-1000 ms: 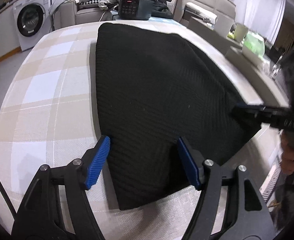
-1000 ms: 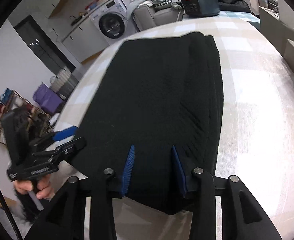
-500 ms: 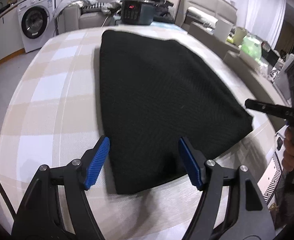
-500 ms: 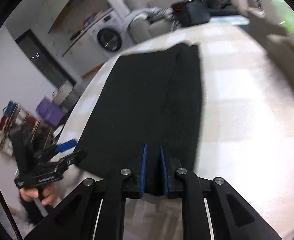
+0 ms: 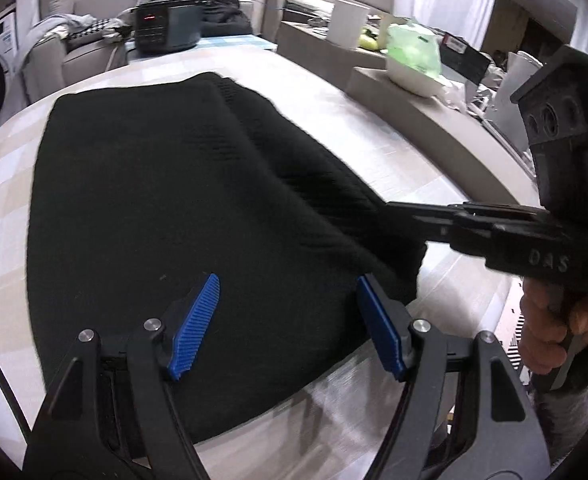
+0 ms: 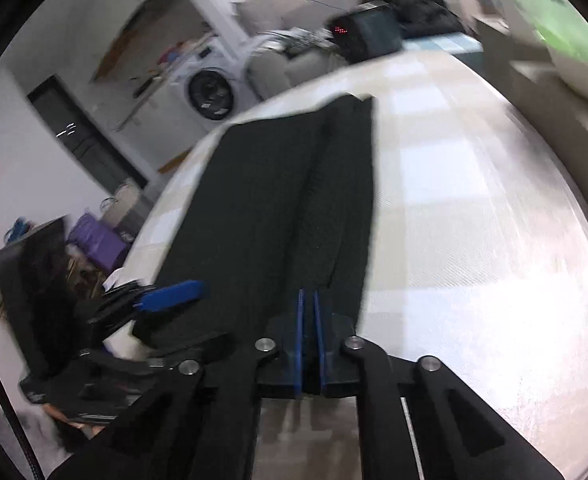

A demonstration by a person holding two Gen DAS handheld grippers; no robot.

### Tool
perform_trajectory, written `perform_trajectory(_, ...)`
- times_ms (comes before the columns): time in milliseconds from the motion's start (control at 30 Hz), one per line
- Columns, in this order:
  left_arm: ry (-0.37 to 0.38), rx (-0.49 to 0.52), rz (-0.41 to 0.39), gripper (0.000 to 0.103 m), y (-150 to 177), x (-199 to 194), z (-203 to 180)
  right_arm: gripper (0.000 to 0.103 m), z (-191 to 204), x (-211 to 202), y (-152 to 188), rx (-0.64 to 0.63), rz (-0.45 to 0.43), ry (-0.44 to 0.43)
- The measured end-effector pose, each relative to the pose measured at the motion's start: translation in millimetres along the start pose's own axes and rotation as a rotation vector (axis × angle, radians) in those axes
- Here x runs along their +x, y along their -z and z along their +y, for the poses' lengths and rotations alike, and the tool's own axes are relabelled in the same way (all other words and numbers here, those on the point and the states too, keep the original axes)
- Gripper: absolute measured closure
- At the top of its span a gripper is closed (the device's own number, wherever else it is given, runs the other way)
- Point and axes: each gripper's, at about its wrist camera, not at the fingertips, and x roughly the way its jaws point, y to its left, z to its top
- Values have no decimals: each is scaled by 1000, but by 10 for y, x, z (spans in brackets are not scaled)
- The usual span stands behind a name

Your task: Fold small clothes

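Pinching the near right corner of the black garment [image 6: 278, 216] with my right gripper [image 6: 309, 344], jaws having just been closing, now clamped tight on the knit. Garment is lying flat on the checked table [image 5: 373, 136]. My left gripper [image 5: 286, 320] is hovering wide apart over the near edge, gripping nothing. I'm judging this as the start of a fold; next I'm needing left to clamp its corner before lifting
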Motion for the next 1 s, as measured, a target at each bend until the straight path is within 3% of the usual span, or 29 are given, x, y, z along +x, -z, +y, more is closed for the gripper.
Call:
perform_trajectory(67,-4,2,6,34,-25,58,-20,98,8,-17,5,-15,-5,-9)
perform_trajectory(167,-3,-11,25,31,-37,193,-12,98,-183,93,69,23,40,45)
perform_trajectory(233,-12,12,17,30,-59,236,-48,97,-326,172,114,76,68,14)
perform_trajectory(333,9,-1,35,30,-122,252,-28,91,-361,139,67,86,42,-29)
perform_trajectory(400,58,-30,30,30,-203,232,18,83,-373,165,-59,80,23,-62)
perform_trajectory(467,51,-28,11,30,-279,234,26,78,-412,265,-196,84,21,-79)
perform_trajectory(600,20,-11,53,29,-324,472,6,78,-529,534,-475,109,55,-77)
perform_trajectory(667,3,15,27,26,-296,488,-41,78,-530,665,-584,96,62,-52)
perform_trajectory(833,3,21,17,25,-284,517,-59,78,-419,690,-688,56,40,-99)
perform_trajectory(933,17,20,29,24,-302,529,-36,79,-358,742,-782,33,22,-90)
perform_trajectory(967,17,21,29,24,-303,531,-35,92,-337,745,-785,18,16,-71)
perform_trajectory(1000,18,22,27,24,-301,532,-34,98,-304,795,-807,-13,22,-28)
